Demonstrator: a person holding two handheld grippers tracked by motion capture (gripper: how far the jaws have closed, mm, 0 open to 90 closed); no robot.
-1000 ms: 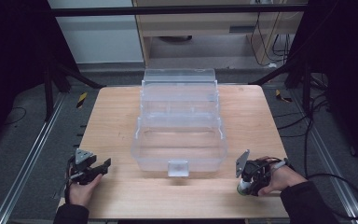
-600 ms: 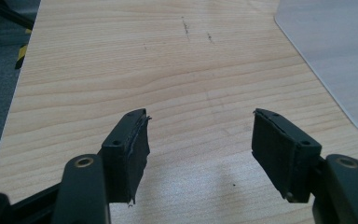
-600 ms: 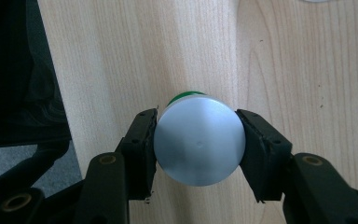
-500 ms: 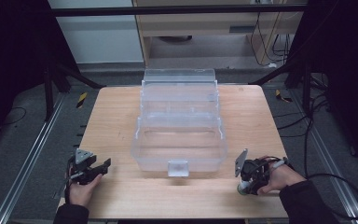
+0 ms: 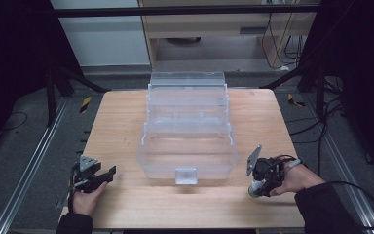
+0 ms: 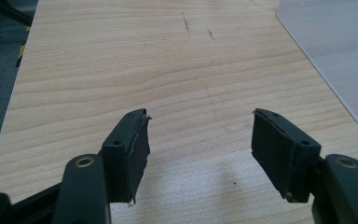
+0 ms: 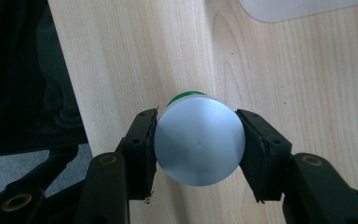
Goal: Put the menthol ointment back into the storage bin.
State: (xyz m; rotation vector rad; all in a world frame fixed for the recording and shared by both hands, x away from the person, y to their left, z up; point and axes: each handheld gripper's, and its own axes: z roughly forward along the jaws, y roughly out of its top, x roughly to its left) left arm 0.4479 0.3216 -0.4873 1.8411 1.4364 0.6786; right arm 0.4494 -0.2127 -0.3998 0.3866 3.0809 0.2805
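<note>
**Nothing budging, can gripped at the near right edge**

Basically nothing has been moved since the earlier frames: both hands and the big clear box are parked in the same spots on the table.

On the right, a small silver-capped can (image 7: 199, 140) with a green body is clamped between the jaws of the right gripper (image 5: 264, 174), squeezed on both sides of the cap. It's held at the near right corner of the wooden table (image 5: 121, 122), close to the front edge, just right of the clear plastic organizer box (image 5: 187, 141) but not touching it. Whether the can is lifted or resting on the wood can't be told.

The left gripper (image 5: 93, 176) is kept low at the near left corner, jaws wide apart with only bare wood between them, a corner of the box showing off to the side. It looks like it's being held ready, out of the way.

The box is opened out in stepped tiers, probably so the can could be dropped in, though that's only a guess.
</note>
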